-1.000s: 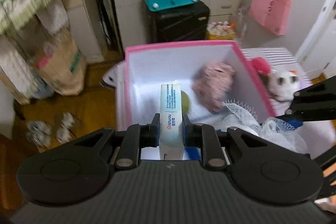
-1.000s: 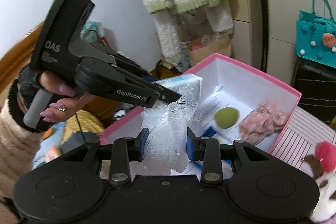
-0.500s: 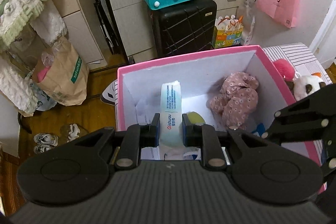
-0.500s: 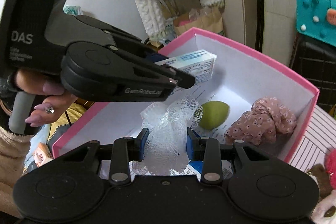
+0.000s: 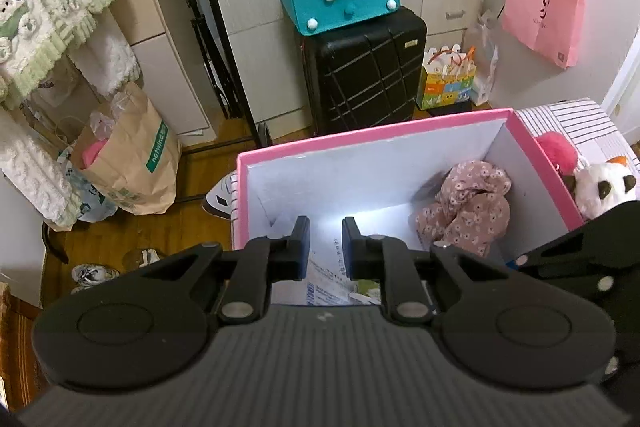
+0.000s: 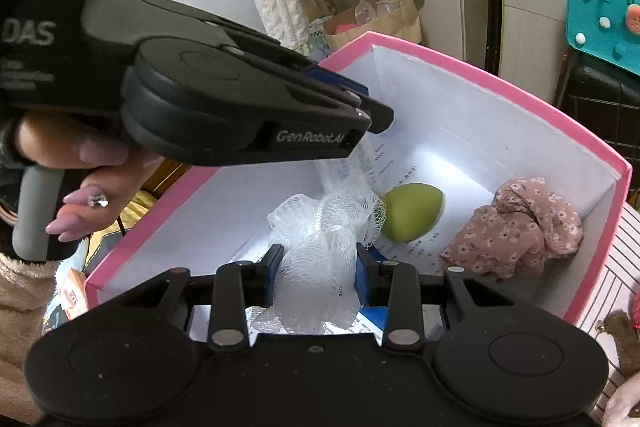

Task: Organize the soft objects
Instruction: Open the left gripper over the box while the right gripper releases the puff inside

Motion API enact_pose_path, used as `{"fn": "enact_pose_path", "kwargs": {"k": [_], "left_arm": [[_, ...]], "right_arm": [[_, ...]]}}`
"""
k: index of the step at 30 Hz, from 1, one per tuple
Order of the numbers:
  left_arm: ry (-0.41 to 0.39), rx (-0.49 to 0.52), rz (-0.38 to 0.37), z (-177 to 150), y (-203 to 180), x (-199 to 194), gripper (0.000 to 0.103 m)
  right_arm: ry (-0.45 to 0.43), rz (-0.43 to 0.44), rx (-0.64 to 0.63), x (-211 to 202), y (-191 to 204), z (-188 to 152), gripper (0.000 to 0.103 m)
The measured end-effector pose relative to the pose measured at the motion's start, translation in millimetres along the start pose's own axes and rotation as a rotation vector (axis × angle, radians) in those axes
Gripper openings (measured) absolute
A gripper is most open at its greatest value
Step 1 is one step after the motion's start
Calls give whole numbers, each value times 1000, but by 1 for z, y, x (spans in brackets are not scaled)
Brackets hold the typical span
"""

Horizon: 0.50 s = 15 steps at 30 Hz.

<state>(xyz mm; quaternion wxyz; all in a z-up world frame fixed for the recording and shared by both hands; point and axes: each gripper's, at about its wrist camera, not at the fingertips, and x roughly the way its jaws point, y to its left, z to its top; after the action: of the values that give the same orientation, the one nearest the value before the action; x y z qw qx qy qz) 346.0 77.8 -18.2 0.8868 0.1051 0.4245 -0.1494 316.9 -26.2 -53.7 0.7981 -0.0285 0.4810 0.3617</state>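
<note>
White mesh bath pouf (image 6: 320, 247) clamped in the right gripper (image 6: 318, 267) over the pink-rimmed box (image 6: 520, 99), green sponge (image 6: 412, 213) and floral cloth (image 6: 516, 227) lying inside, left gripper (image 5: 325, 243) parted and empty above a tissue pack (image 5: 324, 277), plush panda (image 5: 604, 187) beside the box.

The pink-rimmed cardboard box (image 5: 360, 141) has smooth, matt white paper walls. Inside lie a crumpled floral pink cloth (image 6: 516, 227) and a smooth matt green sponge egg (image 6: 412, 213). A coarse white nylon mesh puff (image 6: 320, 251) sits between the matt black plastic right claw (image 6: 318, 269). The black suitcase (image 5: 362, 71) is glossy ribbed plastic.
</note>
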Motion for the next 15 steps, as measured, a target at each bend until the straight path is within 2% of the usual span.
{"fn": "enact_pose_path", "kwargs": {"k": [4, 8, 13, 15], "left_arm": [[-12, -19, -9, -3, 5, -11, 18], [-30, -41, -17, -6, 11, -26, 18], [-58, -30, 2, -14, 14, -47, 23], [-54, -21, -1, -18, 13, -53, 30]], "right_arm": [[15, 1, -4, 7, 3, 5, 44], [-10, 37, 35, 10, 2, 12, 55], [-82, 46, 37, -6, 0, 8, 56], [-101, 41, 41, -17, 0, 4, 56]]}}
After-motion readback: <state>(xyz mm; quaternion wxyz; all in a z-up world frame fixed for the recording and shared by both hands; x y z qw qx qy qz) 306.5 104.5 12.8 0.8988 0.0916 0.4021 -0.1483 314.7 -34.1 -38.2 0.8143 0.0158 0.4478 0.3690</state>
